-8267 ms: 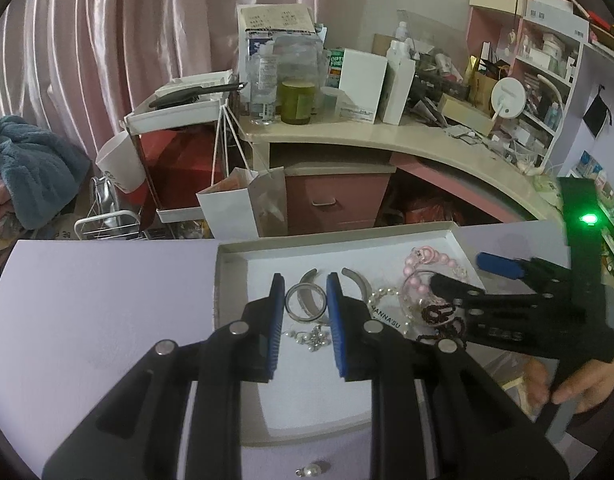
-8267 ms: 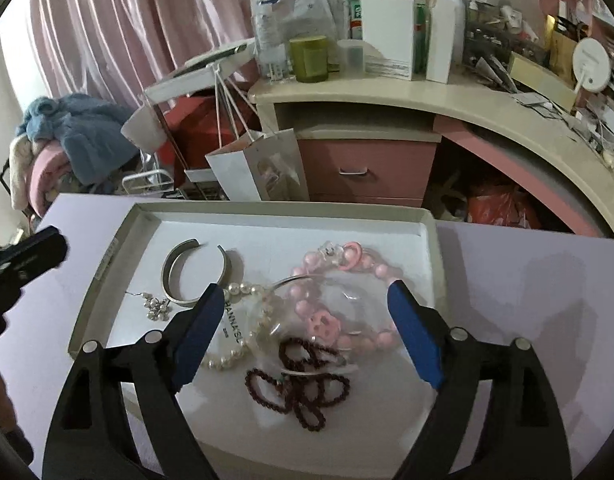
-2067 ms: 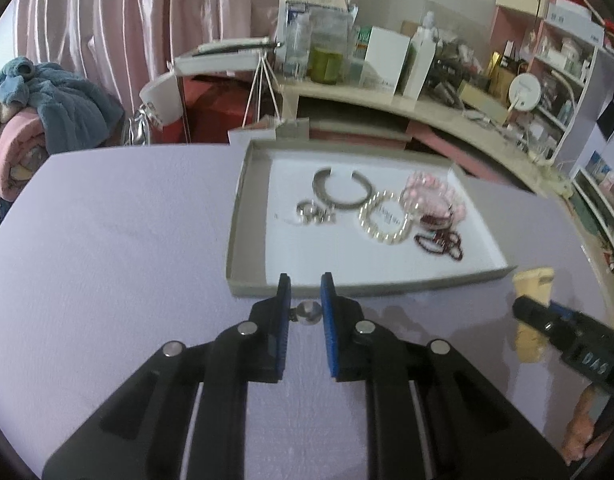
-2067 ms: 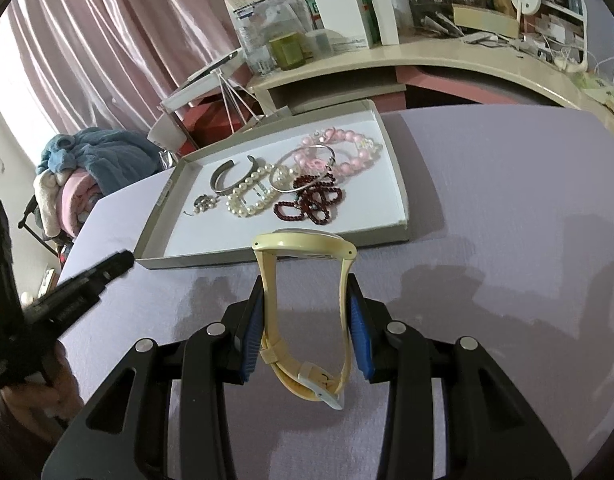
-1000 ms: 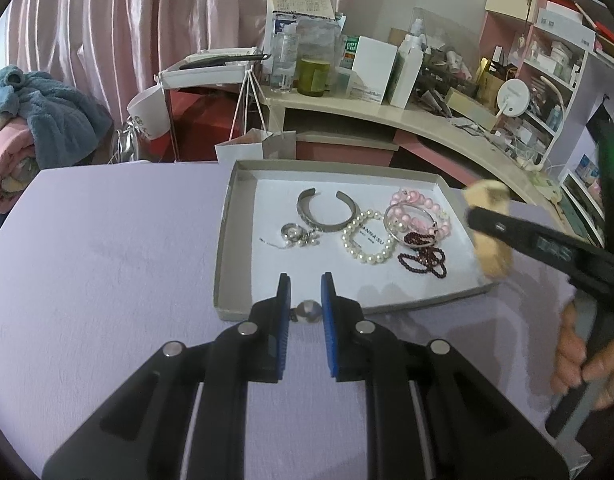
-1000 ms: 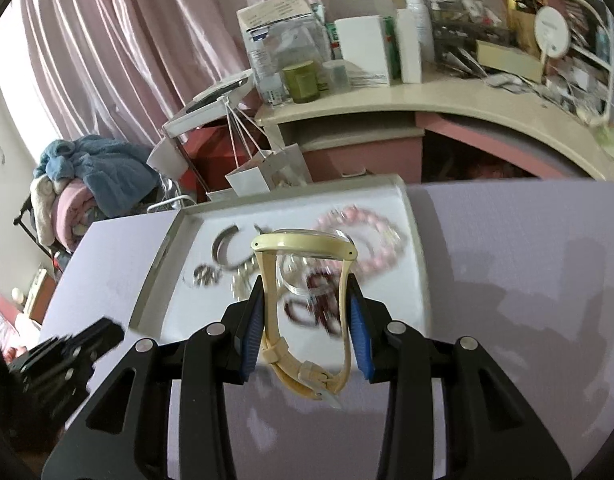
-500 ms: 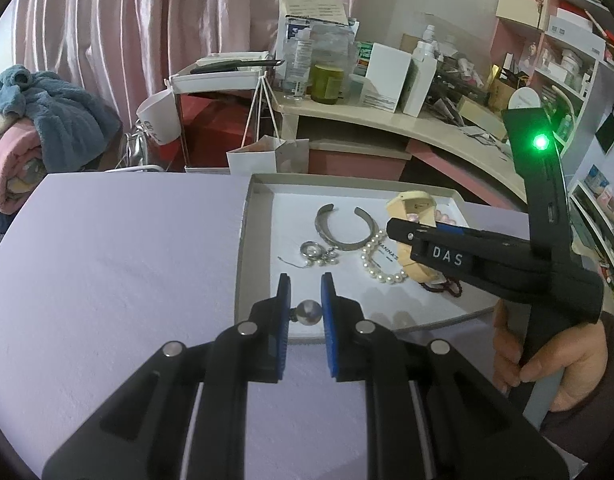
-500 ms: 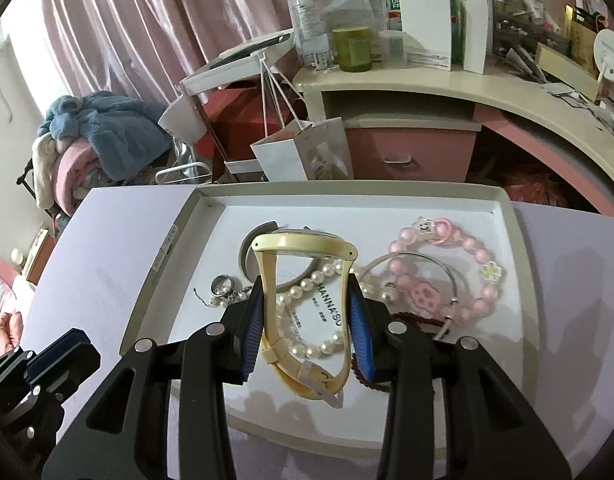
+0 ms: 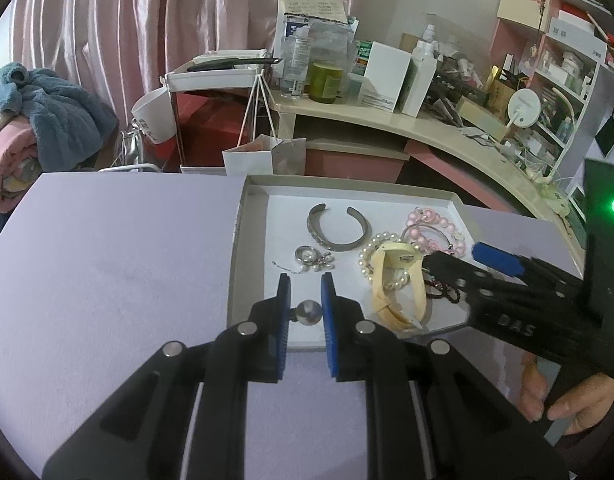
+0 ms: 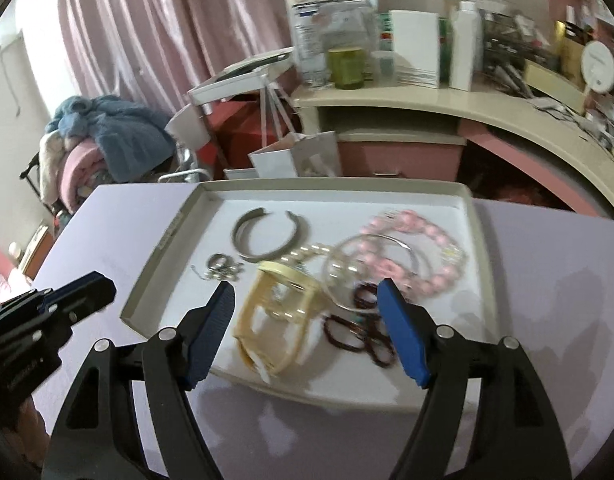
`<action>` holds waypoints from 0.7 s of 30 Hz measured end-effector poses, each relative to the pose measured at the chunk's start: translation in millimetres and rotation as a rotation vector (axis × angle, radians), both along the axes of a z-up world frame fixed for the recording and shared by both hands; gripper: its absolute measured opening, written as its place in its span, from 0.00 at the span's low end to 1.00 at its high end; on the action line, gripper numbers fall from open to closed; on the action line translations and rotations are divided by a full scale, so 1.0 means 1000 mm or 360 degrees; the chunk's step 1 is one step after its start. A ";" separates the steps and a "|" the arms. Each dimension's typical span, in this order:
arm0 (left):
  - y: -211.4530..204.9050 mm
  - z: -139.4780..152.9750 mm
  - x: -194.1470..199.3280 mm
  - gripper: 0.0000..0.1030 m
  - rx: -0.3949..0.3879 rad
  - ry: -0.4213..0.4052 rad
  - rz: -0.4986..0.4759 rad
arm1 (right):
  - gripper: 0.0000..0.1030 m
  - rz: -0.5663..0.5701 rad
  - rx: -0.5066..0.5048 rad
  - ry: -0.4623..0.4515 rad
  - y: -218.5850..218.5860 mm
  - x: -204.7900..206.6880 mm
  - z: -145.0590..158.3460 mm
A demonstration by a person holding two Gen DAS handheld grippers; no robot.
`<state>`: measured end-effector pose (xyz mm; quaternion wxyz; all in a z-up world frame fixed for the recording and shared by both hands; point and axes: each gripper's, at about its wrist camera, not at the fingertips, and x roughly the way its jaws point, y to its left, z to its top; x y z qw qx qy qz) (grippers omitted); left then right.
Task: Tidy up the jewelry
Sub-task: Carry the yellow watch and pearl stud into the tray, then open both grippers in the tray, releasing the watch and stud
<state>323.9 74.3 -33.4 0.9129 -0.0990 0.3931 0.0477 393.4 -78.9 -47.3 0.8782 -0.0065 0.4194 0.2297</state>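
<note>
The left hand-held gripper (image 9: 305, 292) is pinching a small silver bead earring (image 9: 308, 312) between its blue pads (image 9: 328, 300), held above the near rim of the grey tray (image 9: 236, 248), which rests on the lavender bench (image 9: 107, 264). The right hand-held gripper (image 10: 307, 308) has its jaws spread wide and grips nothing; it sits over the near half of the tray, and the person's right hand (image 9: 563, 404) grips its handle at the right edge of the left wrist view. The cream watch (image 10: 277, 312) lies inside the tray between the spread fingers and apart from both; part of its strap overlaps the white pearl bracelet (image 9: 373, 250). Other contents of the tray: a silver cuff bangle (image 9: 337, 226) toward the far side, a silver ring with a small pearl cluster (image 9: 313, 258) left of centre, a pink bead bracelet (image 9: 439, 228) and a thin clear bangle (image 10: 371, 264) at the right, and a dark red bead string (image 10: 359, 328) near the right hand-held gripper's right finger. In the right wrist view the tray contents are motion-blurred. Beyond the bench stand a white paper bag (image 9: 263, 156) and a curved cream desk (image 9: 387, 120) carrying bottles and boxes.
</note>
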 end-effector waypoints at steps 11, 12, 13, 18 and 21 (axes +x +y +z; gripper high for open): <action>-0.008 0.000 0.014 0.15 -0.0002 -0.0006 -0.0057 | 0.87 -0.0192 0.0021 0.0029 -0.035 -0.003 -0.003; -0.008 0.000 0.015 0.15 -0.0003 -0.0003 -0.0062 | 0.87 -0.0198 0.0009 0.0023 -0.036 -0.003 -0.003; -0.009 -0.001 0.017 0.15 -0.0005 -0.0001 -0.0068 | 0.87 -0.0200 -0.0001 0.0017 -0.037 -0.004 -0.003; -0.010 -0.002 0.027 0.15 -0.0019 0.0007 -0.0094 | 0.90 -0.0230 -0.0012 0.0007 -0.047 -0.008 -0.004; -0.009 -0.006 0.038 0.15 -0.0037 0.0019 -0.0100 | 0.90 -0.0240 0.0004 0.0033 -0.052 -0.009 -0.006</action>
